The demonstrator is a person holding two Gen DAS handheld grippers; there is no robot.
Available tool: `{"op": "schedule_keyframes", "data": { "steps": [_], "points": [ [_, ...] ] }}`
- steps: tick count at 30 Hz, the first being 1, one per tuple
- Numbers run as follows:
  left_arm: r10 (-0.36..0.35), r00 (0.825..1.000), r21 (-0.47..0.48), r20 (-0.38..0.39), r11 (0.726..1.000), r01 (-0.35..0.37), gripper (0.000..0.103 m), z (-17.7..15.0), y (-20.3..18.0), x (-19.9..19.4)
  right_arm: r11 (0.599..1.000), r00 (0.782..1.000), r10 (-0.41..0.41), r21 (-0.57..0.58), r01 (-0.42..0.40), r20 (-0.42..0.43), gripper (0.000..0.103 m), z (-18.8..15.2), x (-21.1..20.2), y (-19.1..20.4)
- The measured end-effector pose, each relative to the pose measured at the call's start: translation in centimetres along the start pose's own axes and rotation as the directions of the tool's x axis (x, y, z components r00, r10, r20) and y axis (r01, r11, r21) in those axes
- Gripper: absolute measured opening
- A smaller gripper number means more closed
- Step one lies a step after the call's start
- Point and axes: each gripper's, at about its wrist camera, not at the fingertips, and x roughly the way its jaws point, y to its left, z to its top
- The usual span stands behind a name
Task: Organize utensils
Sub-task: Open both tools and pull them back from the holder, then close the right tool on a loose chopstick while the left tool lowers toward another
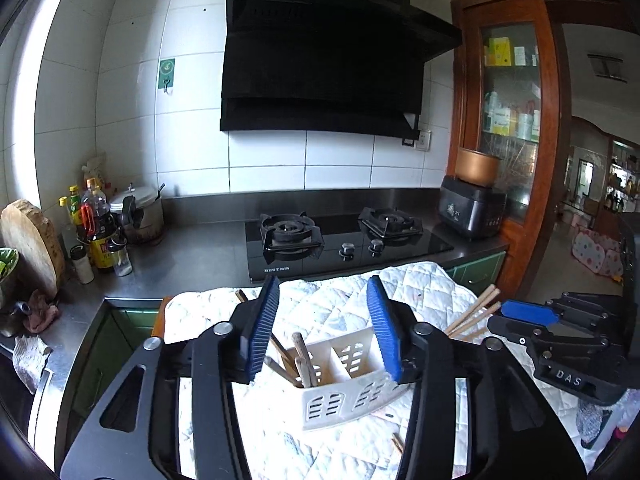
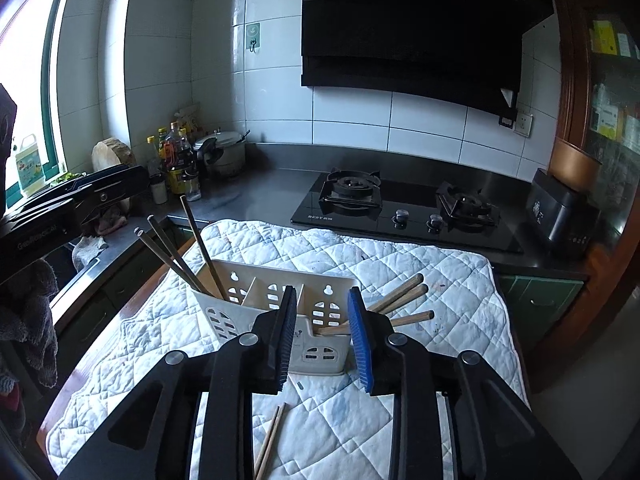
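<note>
Across the middle of both views sprawls the quilted white cloth (image 2: 420,276) on the table, and centre frame sits the white slotted holder (image 2: 276,300). Dark chopsticks (image 2: 192,252) lean out its left end, pale wooden ones (image 2: 400,292) fan right, two more (image 2: 272,440) lie loose below. Left gripper (image 1: 324,320): jaws wide, empty. Right gripper (image 2: 322,332): jaws partly apart, gripping nothing.

White slotted caddy (image 2: 280,312), quilted white mat (image 2: 400,280)
</note>
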Motion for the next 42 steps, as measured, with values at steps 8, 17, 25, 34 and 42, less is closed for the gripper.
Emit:
{"op": "schedule_keyframes", "data": {
  "steps": [8, 17, 25, 34, 42],
  "points": [
    [-0.028, 1.000, -0.005, -0.005, 1.000, 0.028, 0.064, -4.2, -0.9, -4.9, 0.999, 1.000, 0.021, 0.037, -0.022, 0.003, 0.042, -4.3, -3.0, 0.2],
    [-0.040, 0.997, -0.058, -0.061, 0.998, 0.037, 0.074, -10.6, -1.0, -7.5, 0.998, 0.995, 0.039, 0.050, -0.035, -0.088, 0.042, -12.8, -3.3, 1.7],
    [0.037, 0.993, -0.061, -0.113, 0.997, -0.044, 0.074, -15.5, -0.7, -8.2, 0.996, 0.979, 0.070, 0.067, -0.059, -0.190, 0.035, -19.5, -2.4, 3.7],
    [0.063, 0.984, -0.114, -0.165, 0.990, -0.082, 0.074, -18.5, 1.1, -8.9, 0.989, 0.954, 0.120, 0.113, -0.092, -0.274, 0.020, -23.0, -0.1, 5.1],
    [0.073, 0.979, -0.154, -0.190, 0.983, -0.103, 0.076, -19.8, 2.3, -9.1, 0.987, 0.944, 0.130, 0.134, -0.093, -0.303, 0.016, -23.9, 0.9, 5.5]
  ]
}}
